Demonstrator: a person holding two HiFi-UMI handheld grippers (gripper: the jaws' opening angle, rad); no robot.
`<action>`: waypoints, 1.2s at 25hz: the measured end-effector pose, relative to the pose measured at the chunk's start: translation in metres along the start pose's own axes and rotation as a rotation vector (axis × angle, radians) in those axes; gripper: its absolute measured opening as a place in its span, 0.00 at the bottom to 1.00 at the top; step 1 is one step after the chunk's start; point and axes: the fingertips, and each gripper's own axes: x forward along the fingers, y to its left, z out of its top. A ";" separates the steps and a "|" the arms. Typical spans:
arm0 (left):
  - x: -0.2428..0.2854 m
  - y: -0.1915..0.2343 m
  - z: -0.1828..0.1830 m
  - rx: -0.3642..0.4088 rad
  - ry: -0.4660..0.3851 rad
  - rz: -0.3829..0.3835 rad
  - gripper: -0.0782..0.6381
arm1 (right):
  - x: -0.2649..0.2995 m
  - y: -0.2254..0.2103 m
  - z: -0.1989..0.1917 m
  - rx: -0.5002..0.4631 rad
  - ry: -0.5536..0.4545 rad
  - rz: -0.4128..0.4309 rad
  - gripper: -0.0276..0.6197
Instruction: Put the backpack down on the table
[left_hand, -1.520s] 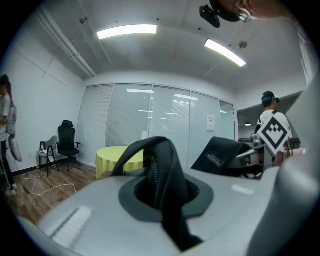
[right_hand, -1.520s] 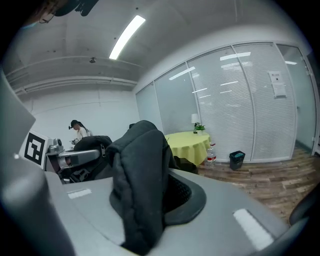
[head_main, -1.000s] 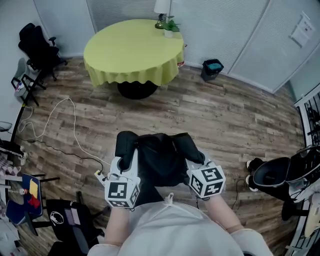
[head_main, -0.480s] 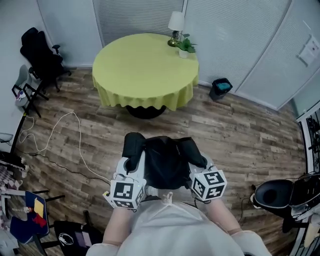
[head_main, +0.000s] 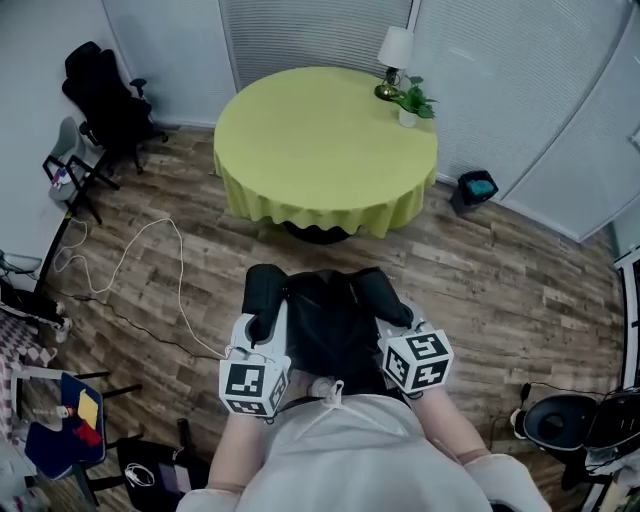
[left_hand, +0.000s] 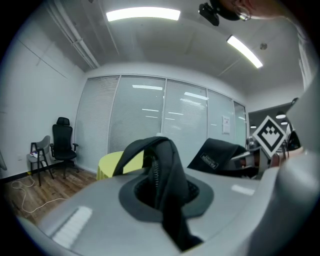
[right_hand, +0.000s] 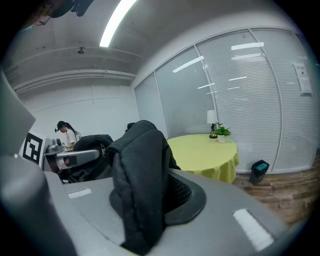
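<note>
Left claw (head_main: 262, 328) and right claw (head_main: 396, 320) are both clamped on the backpack (head_main: 325, 318), its bottom hidden.

My left gripper (left_hand: 165, 197) is clamping matt black cloth of the backpack (head_main: 335, 325), zipper teeth showing along it; my right gripper (right_hand: 150, 200) is squeezing thick padded fabric; both are showing smooth grey plastic with dark textured pads; the table (head_main: 320, 140) is wearing matt yellow-green cloth; the floor (head_main: 500, 280) is showing wood-grain planks.
</note>
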 end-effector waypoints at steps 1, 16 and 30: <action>0.004 0.007 -0.001 0.000 0.002 0.013 0.15 | 0.010 0.000 0.002 -0.003 0.004 0.014 0.10; 0.170 0.083 0.044 -0.022 0.000 0.147 0.15 | 0.184 -0.080 0.095 -0.037 0.017 0.172 0.10; 0.360 0.125 0.101 -0.063 -0.035 0.158 0.15 | 0.312 -0.200 0.191 -0.018 -0.019 0.163 0.10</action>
